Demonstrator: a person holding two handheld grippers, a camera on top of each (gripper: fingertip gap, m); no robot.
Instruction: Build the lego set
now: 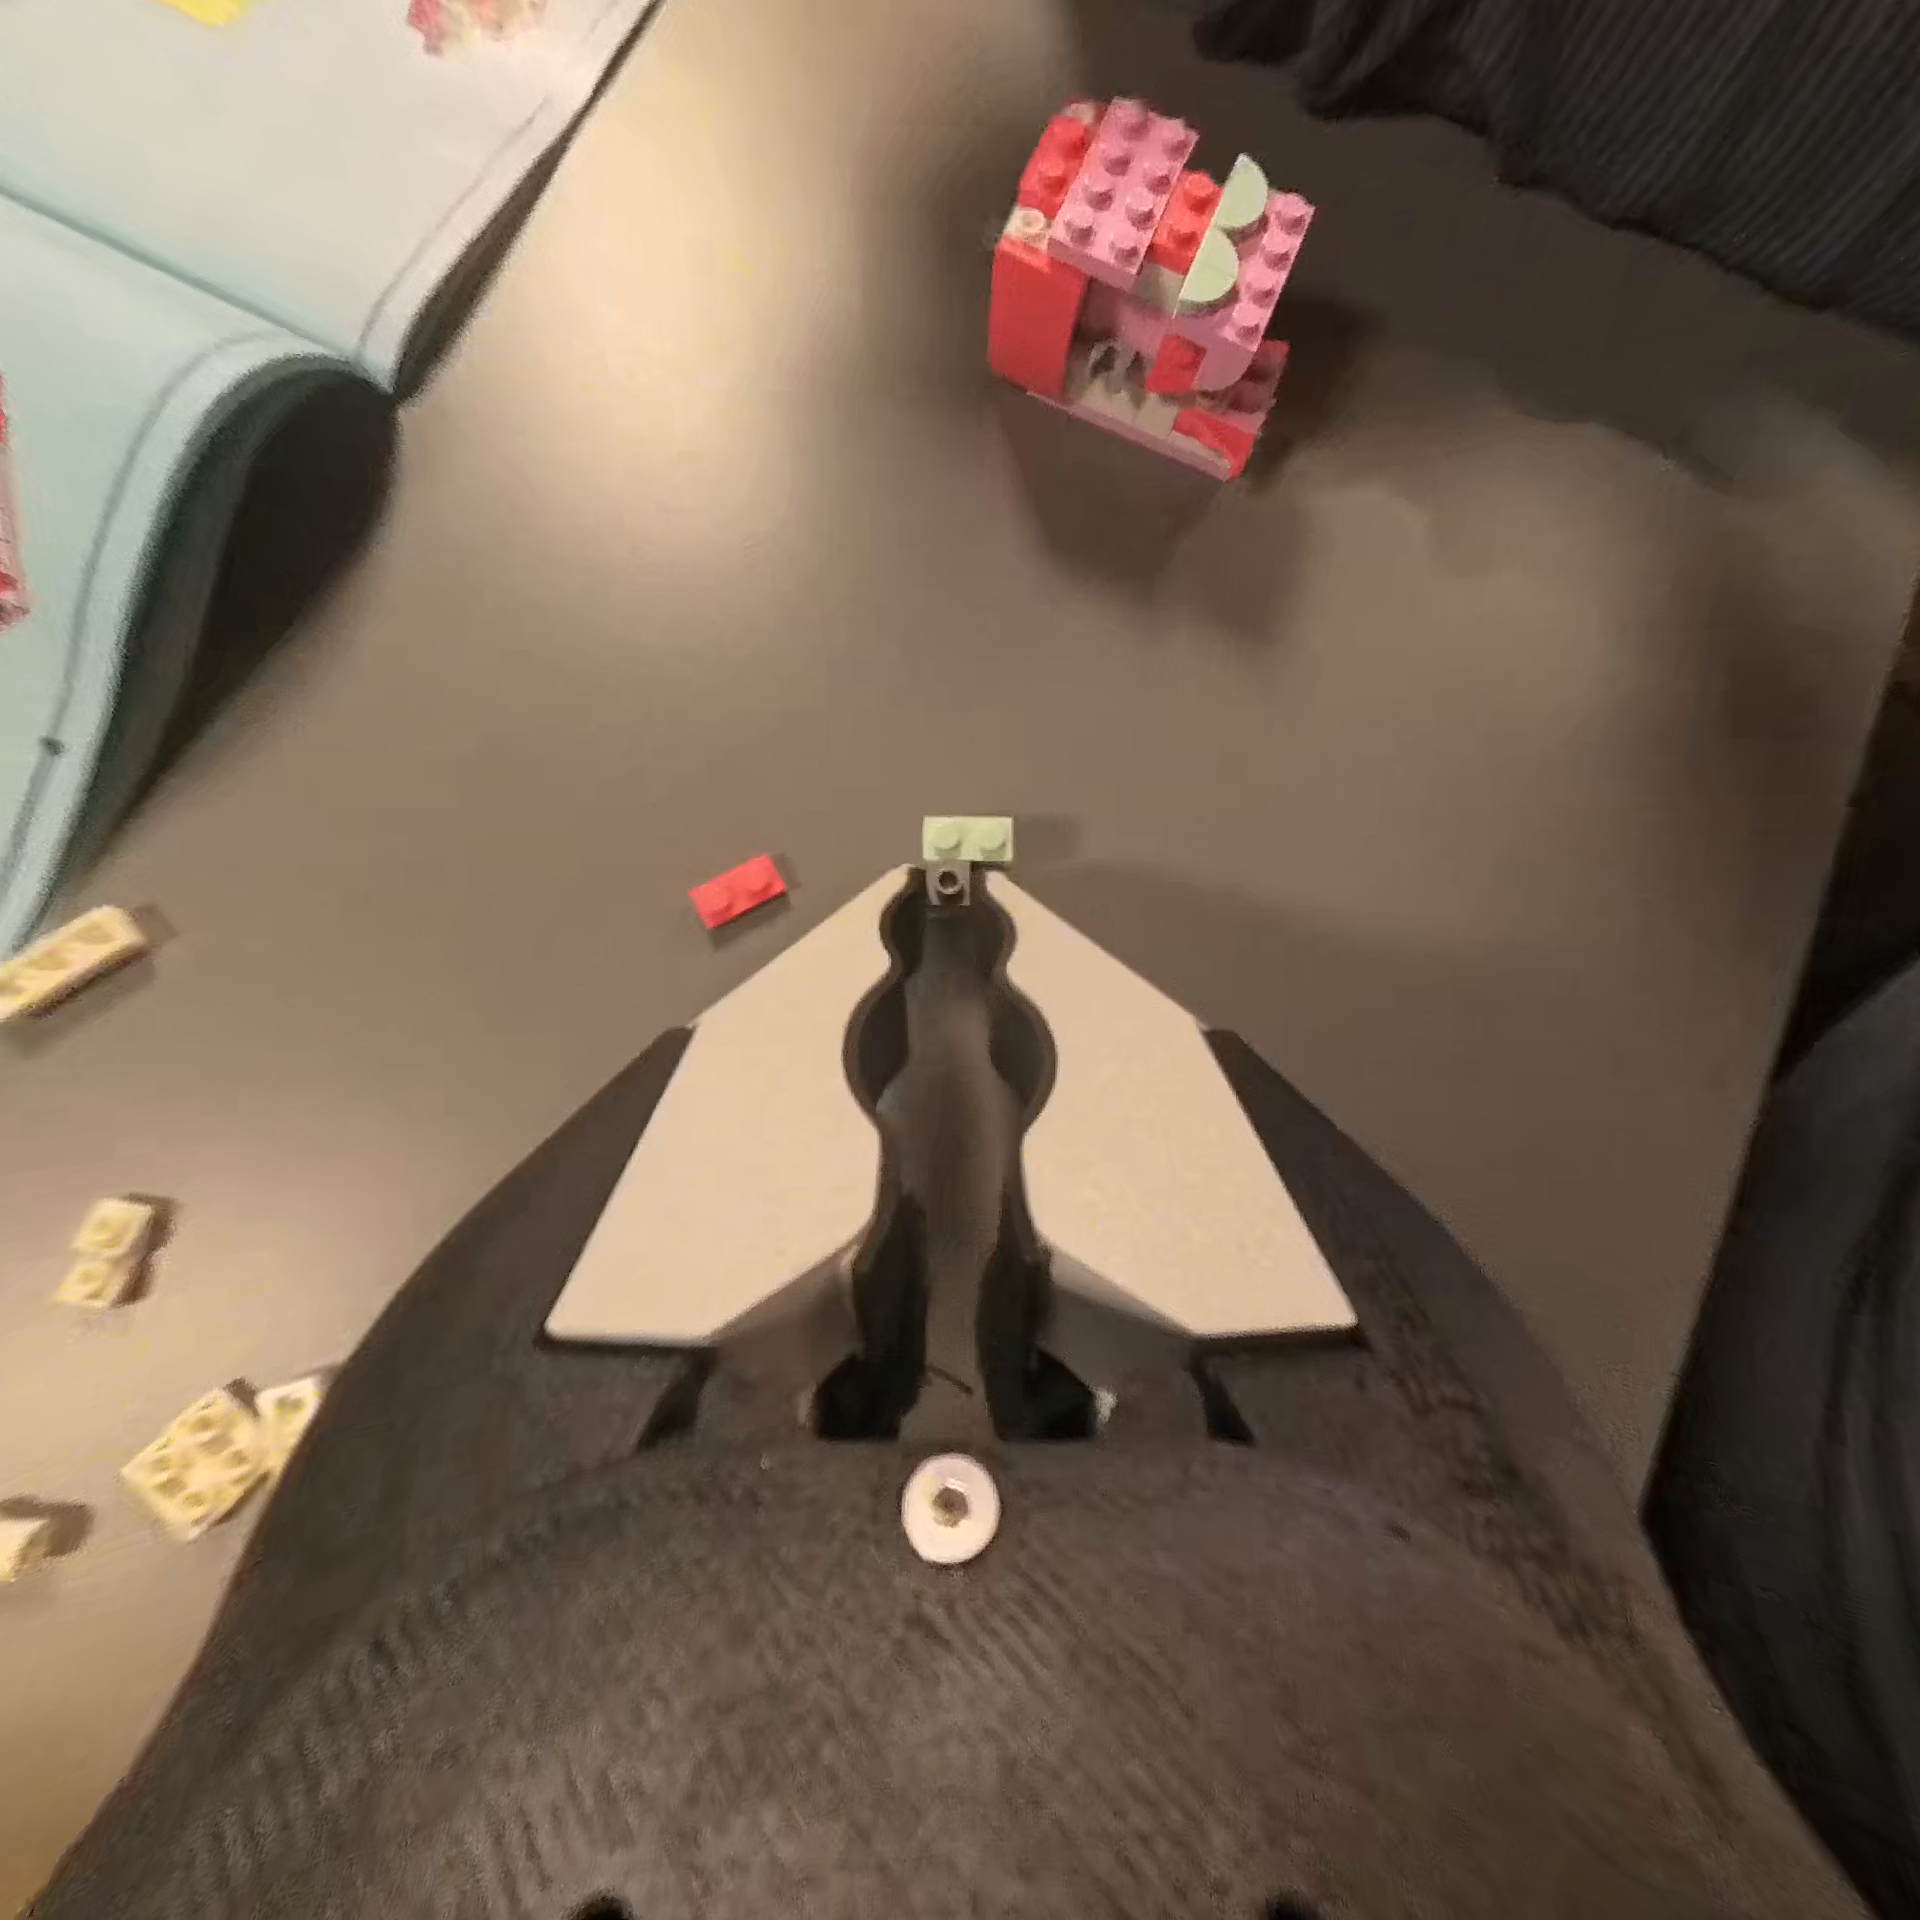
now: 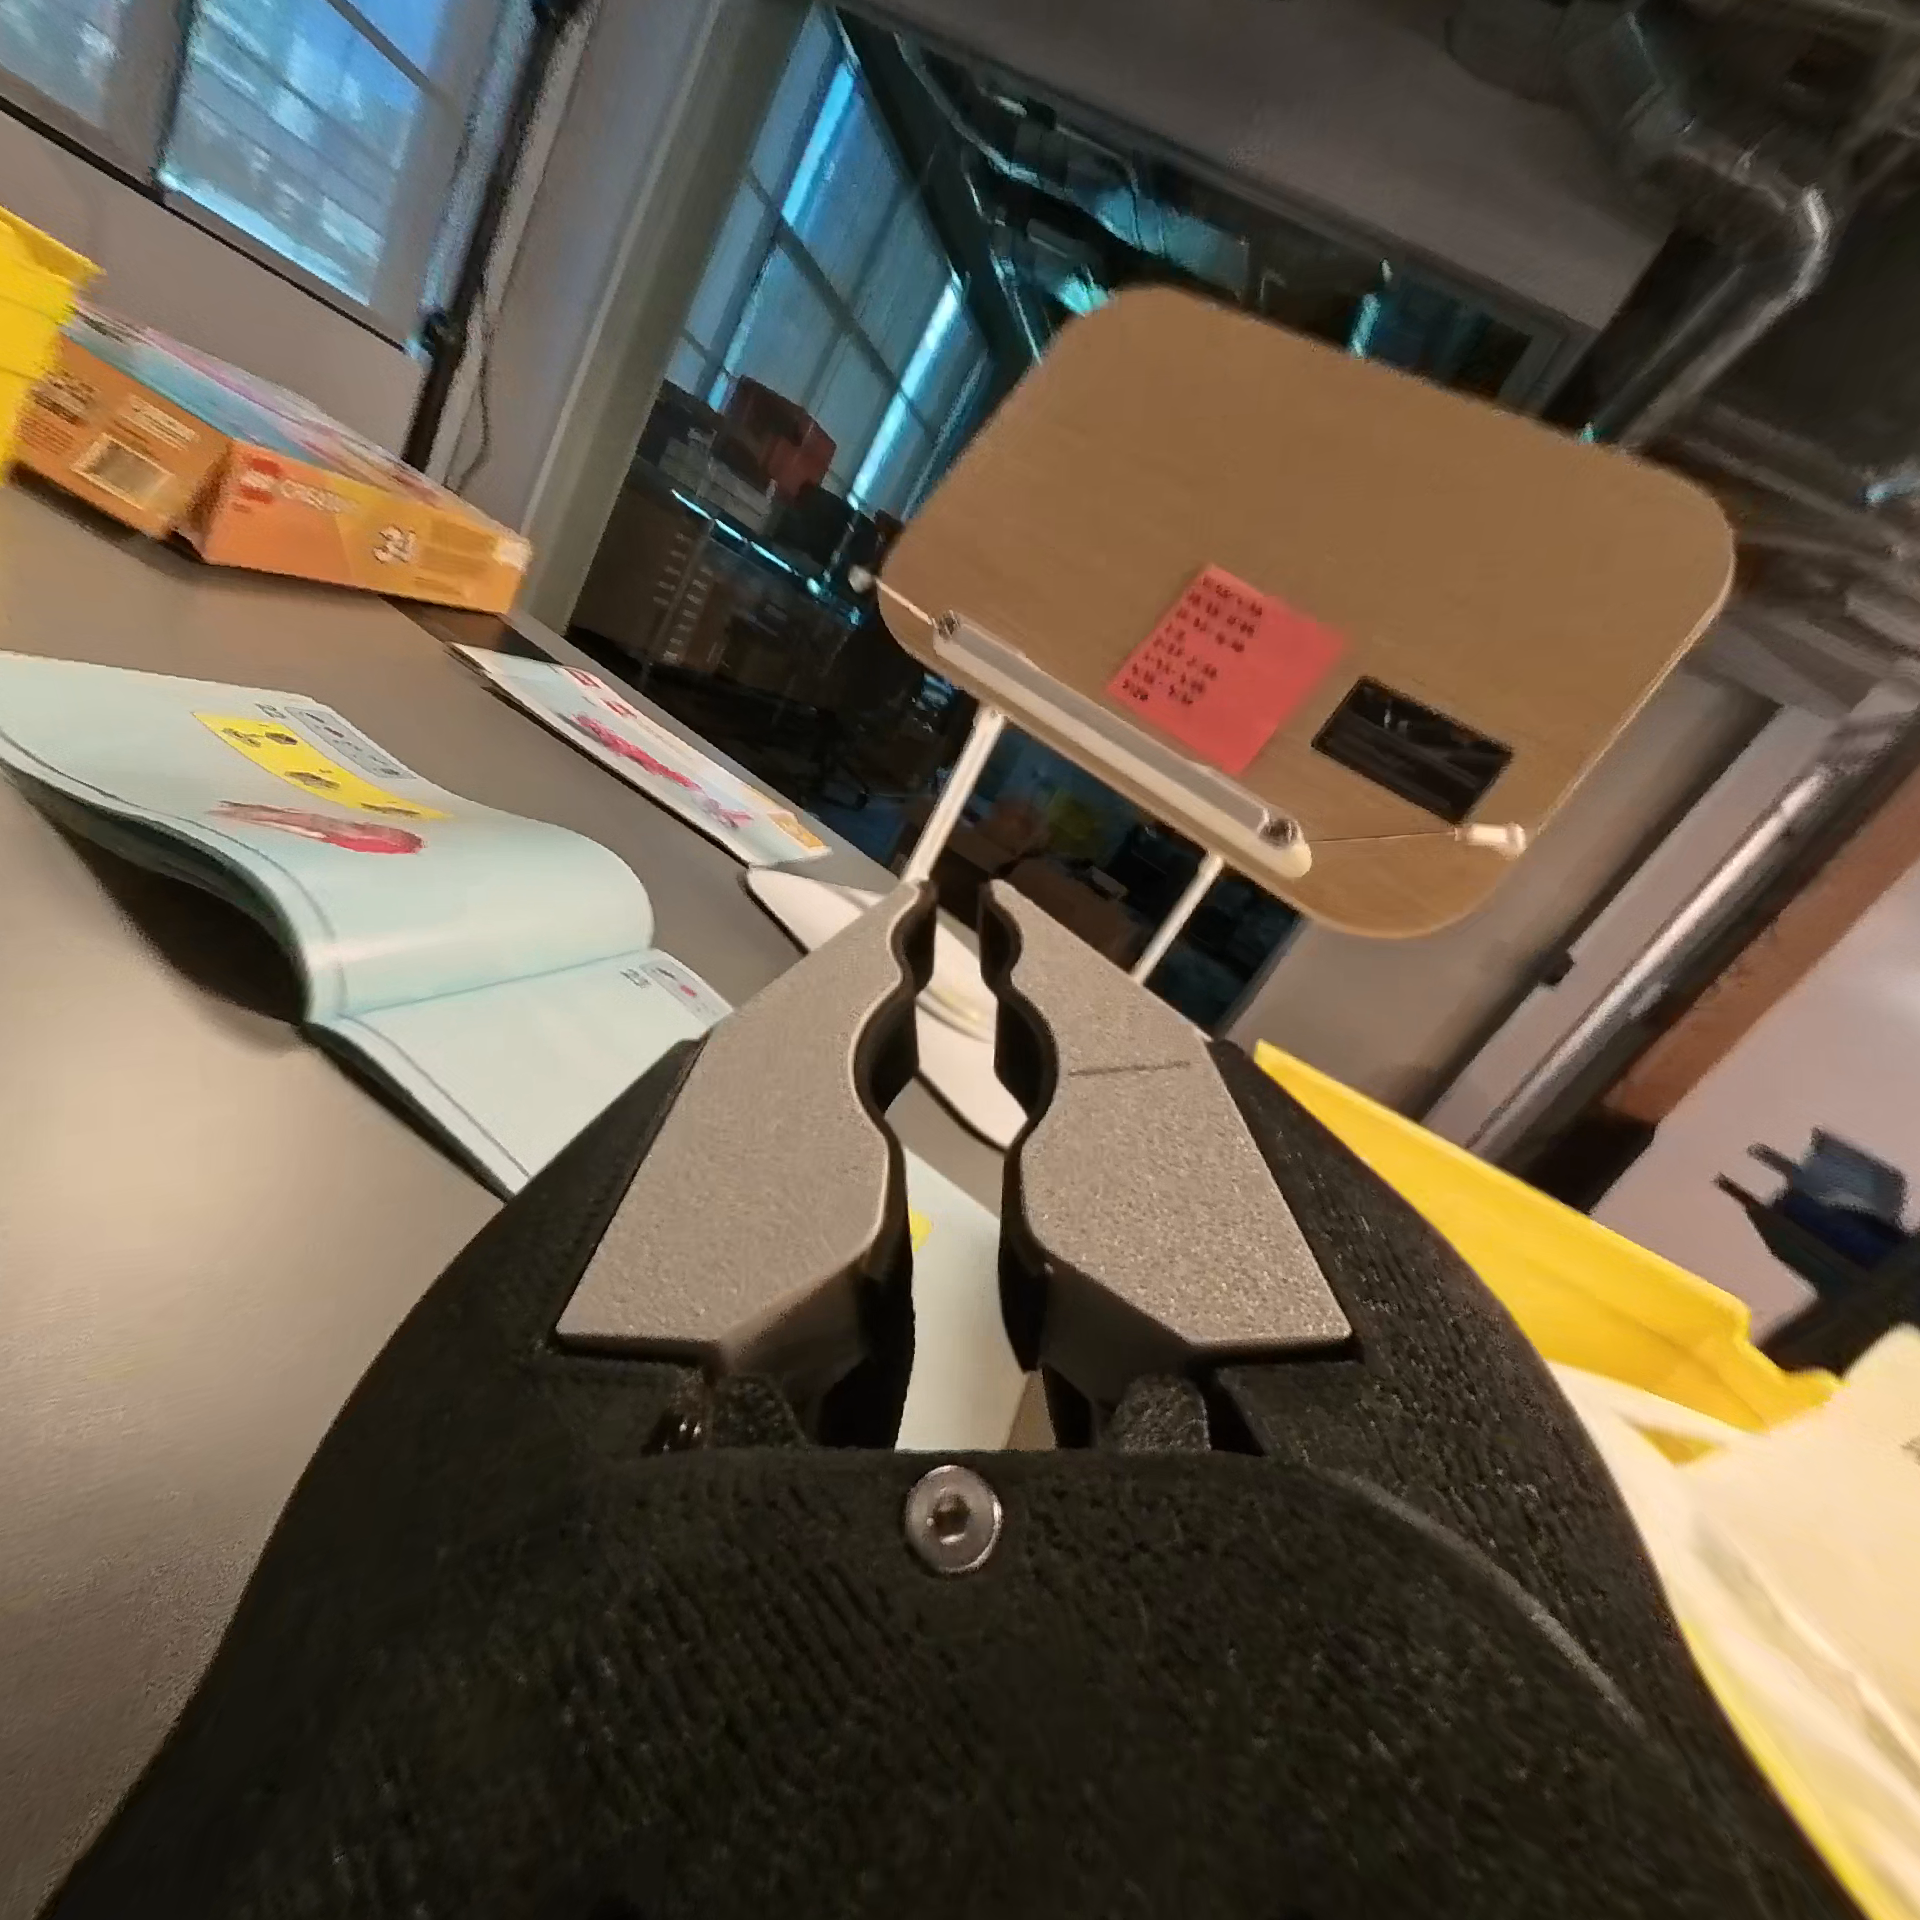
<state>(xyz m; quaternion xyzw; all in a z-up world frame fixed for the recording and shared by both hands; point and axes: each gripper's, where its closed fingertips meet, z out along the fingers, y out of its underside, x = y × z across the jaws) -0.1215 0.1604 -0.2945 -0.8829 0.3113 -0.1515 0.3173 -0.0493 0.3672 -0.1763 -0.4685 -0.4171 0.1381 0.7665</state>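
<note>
You're working in what's looking like an office or studio workspace rather than a home. Big gridded windows are running along the far wall, and bare metal ducting is hanging overhead on the right, loft style. You're sitting at a dark table with an open instruction booklet lying on the left, orange toy boxes stacked farther back, and a wooden book stand standing at the far edge.
</note>
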